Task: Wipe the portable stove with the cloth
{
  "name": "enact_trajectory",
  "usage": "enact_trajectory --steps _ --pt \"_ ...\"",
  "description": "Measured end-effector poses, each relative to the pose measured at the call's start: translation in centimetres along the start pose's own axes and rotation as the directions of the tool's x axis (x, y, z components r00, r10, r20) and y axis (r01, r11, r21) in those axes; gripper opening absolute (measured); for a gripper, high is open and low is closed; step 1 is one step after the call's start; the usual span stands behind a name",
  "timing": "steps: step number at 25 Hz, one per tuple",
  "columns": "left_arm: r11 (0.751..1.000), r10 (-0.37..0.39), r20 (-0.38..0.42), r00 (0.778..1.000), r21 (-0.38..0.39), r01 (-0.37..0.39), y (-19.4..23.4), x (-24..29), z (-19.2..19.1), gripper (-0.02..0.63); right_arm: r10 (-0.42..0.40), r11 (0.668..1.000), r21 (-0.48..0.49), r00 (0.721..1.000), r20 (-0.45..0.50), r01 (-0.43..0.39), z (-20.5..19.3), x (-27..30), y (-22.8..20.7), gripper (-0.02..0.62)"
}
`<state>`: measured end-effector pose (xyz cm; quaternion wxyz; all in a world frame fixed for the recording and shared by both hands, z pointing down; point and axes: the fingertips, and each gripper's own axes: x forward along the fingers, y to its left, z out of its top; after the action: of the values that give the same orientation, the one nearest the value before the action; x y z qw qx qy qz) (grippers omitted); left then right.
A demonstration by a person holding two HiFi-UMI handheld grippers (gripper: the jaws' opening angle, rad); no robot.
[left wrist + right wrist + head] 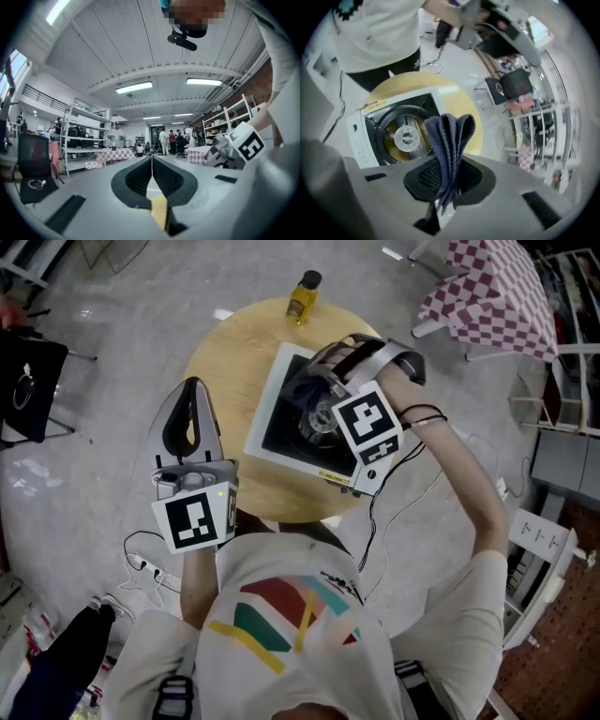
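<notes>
The portable stove (270,404), white with a black top, sits on a round wooden table (225,357). My right gripper (319,382) hangs over its burner and hides most of it. In the right gripper view that gripper (447,174) is shut on a folded dark blue-grey cloth (451,138), which sticks up from the jaws above the stove (360,136) and its round burner (407,137). My left gripper (192,390) is held off the table's left edge, away from the stove. In the left gripper view its pads meet with nothing between them (152,171), and it points out into the room.
A yellow bottle (303,296) stands at the table's far edge. A table with a checked cloth (487,287) is at the back right, a black chair (28,381) at left. A power strip and cables (141,563) lie on the floor; a white rack (539,549) stands at right.
</notes>
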<state>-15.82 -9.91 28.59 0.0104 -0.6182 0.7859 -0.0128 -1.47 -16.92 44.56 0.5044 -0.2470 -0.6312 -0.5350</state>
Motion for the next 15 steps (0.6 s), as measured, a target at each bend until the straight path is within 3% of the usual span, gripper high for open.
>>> enact_trajectory --steps 3,7,10,13,15 --pt "0.997 0.078 0.004 0.997 -0.012 -0.078 3.4 -1.6 -0.2 0.006 -0.025 0.968 -0.251 1.0 0.012 0.028 4.1 2.1 -0.9 0.032" --pt "0.982 0.185 -0.011 0.983 -0.037 -0.186 7.4 -4.5 -1.4 0.006 0.04 0.898 -0.439 0.996 0.077 -0.002 9.6 5.0 0.1 0.032" --pt "0.97 0.233 -0.048 0.971 -0.056 -0.235 9.9 -6.1 -3.1 0.006 0.063 0.866 -0.5 0.991 0.115 0.003 12.9 6.2 0.7 0.032" --pt "0.966 0.248 -0.116 0.962 -0.052 -0.255 11.8 -7.5 -5.4 0.006 0.092 0.869 -0.495 0.983 0.161 -0.001 15.8 7.1 0.9 0.032" --pt "0.966 0.248 -0.118 0.962 -0.045 -0.255 12.5 -7.9 -5.8 0.006 0.103 0.874 -0.486 0.98 0.171 -0.007 16.5 7.6 1.0 0.032"
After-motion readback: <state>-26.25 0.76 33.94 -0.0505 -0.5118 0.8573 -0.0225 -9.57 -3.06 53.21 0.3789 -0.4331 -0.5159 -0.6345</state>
